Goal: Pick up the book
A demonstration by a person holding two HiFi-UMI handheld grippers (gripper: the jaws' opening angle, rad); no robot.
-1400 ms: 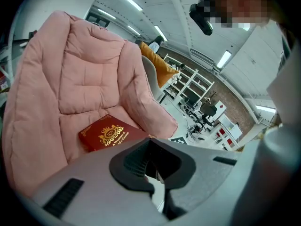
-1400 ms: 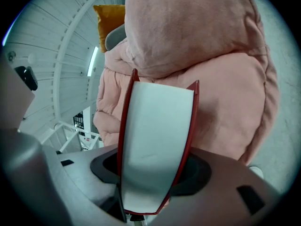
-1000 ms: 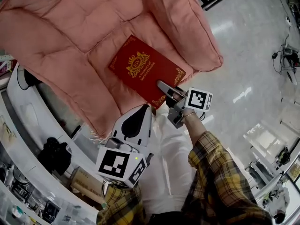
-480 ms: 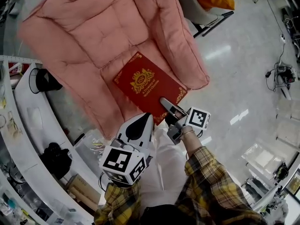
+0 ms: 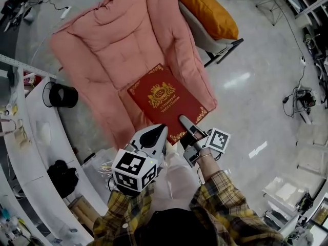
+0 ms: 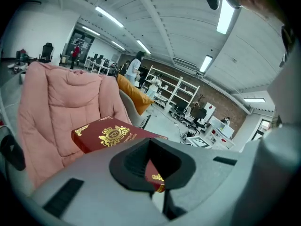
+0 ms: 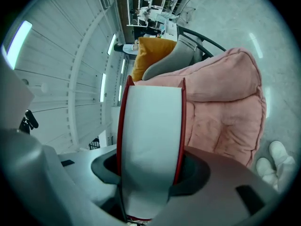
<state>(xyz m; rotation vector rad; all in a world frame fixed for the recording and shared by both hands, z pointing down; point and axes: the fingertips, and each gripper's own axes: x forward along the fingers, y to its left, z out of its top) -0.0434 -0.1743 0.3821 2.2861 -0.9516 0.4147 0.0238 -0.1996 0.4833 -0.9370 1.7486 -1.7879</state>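
Observation:
The red book (image 5: pixel 164 99) with a gold crest is held above the seat of the pink padded armchair (image 5: pixel 118 50). My right gripper (image 5: pixel 184 122) is shut on its near corner, one finger lying on the cover. In the right gripper view the white page edge of the book (image 7: pixel 150 126) fills the gap between the jaws of the right gripper (image 7: pixel 150 173). My left gripper (image 5: pixel 160 132) has its tip at the book's near left edge. In the left gripper view the book (image 6: pixel 110 135) lies just past the grey jaw; its grip is hidden.
An orange cushion (image 5: pixel 205 9) lies on a grey chair behind the armchair. A black bin (image 5: pixel 60 95) and a curved white counter (image 5: pixel 31 152) with clutter stand at the left. Cables and gear (image 5: pixel 302 99) sit on the glossy floor at the right.
The book has come up off the armchair seat in the right gripper. Both grippers have risen, and the armchair now looks smaller and farther below.

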